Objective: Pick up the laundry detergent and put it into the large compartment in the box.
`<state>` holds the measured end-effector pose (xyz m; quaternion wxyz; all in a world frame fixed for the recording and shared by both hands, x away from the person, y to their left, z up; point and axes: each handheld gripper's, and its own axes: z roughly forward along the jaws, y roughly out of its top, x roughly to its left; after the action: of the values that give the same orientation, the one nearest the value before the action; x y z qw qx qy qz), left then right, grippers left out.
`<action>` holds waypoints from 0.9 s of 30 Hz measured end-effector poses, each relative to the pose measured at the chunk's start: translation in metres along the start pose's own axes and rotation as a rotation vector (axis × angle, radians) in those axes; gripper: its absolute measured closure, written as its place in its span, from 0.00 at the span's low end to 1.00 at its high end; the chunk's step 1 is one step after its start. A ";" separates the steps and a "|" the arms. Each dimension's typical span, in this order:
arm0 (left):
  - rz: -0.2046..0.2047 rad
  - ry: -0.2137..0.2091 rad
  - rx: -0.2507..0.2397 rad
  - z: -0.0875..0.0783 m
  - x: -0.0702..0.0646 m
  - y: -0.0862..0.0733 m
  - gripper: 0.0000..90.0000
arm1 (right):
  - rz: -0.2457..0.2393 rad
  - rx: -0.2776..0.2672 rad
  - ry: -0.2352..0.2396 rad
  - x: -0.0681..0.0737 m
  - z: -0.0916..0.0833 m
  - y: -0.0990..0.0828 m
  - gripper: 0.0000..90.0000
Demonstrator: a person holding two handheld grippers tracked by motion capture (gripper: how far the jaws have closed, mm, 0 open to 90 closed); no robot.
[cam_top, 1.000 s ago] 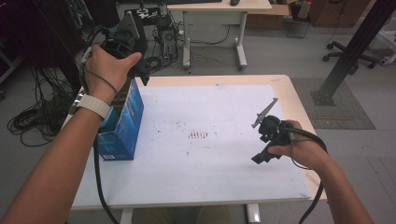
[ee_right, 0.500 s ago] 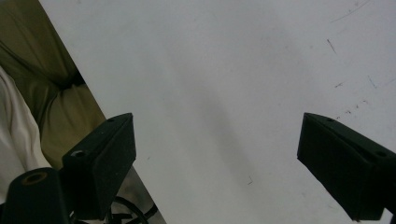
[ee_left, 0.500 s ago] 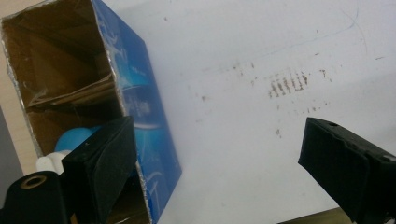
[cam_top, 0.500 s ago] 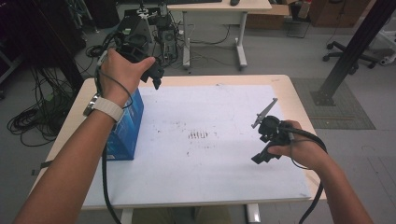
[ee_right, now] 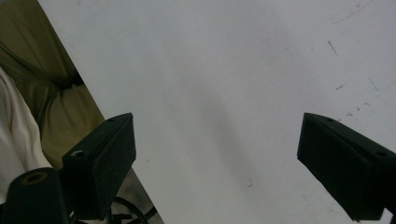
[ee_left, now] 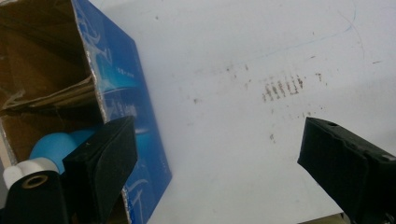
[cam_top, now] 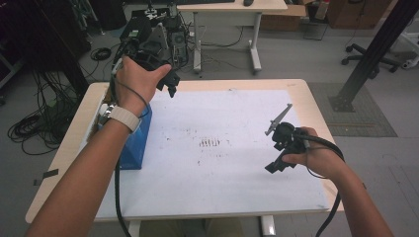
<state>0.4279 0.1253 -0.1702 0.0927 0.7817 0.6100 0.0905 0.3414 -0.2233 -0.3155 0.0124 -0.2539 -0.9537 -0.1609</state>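
Observation:
An open blue cardboard box point(cam_top: 135, 144) stands at the left edge of the white mat point(cam_top: 222, 123). My left gripper point(cam_top: 169, 85) hangs in the air past the box's far end, jaws open and empty. In the left gripper view the left gripper point(ee_left: 215, 154) looks down on the blue box point(ee_left: 122, 84), whose brown inside holds a blue and white rounded object point(ee_left: 52, 148). My right gripper point(cam_top: 274, 167) rests low over the mat at the right, open with nothing between its jaws. In the right gripper view the right gripper point(ee_right: 215, 154) faces bare mat point(ee_right: 224, 70).
A patch of dark marks point(cam_top: 210, 143) sits mid-mat. The wooden table point(cam_top: 74, 148) ends just left of the box. Behind it are a second desk point(cam_top: 232, 7), cables point(cam_top: 34, 128) on the floor and a black post point(cam_top: 370, 54) at the right.
My left hand has moved right and slightly down, from above the box's left side to past its far end. The right hand has stayed in place.

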 end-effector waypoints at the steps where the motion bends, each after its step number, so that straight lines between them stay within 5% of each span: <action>1: 0.001 -0.002 0.000 0.001 -0.001 0.000 0.13 | 0.001 -0.001 0.001 0.000 0.000 0.000 0.13; 27: 0.008 -0.022 0.002 0.016 -0.005 -0.003 0.13 | 0.003 -0.002 0.001 0.000 0.001 -0.004 0.13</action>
<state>0.4278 0.1202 -0.1862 0.0981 0.7853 0.6058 0.0816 0.3398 -0.2258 -0.3178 0.0127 -0.2553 -0.9531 -0.1620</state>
